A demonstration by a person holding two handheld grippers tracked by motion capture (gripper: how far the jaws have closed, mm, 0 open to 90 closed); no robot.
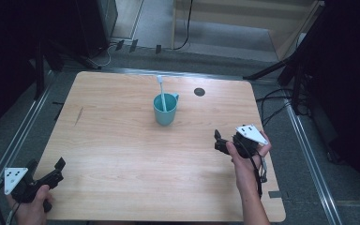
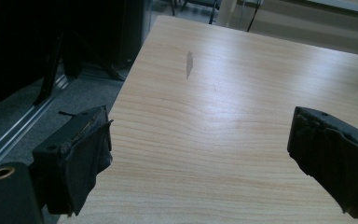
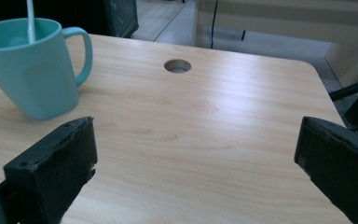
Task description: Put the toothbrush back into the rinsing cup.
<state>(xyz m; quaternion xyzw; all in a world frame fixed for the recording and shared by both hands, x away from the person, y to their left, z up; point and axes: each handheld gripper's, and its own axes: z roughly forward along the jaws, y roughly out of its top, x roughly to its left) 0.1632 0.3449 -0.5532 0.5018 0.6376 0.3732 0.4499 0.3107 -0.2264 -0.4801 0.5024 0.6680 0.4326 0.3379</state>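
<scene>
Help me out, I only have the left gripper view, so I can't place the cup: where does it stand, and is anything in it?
Observer: The teal cup stands upright near the middle of the table, toward the far side, with a white stick-like thing leaning in it.
Operator: Where is the right gripper?
Observer: The right gripper is near the table's right edge, pointing toward the cup and apart from it.
Operator: Is it holding anything?
Observer: No, its jaws stand wide open with only bare tabletop between them.
Operator: Anything else on the table?
Observer: A round cable hole lies beyond the cup, to its right.
</scene>
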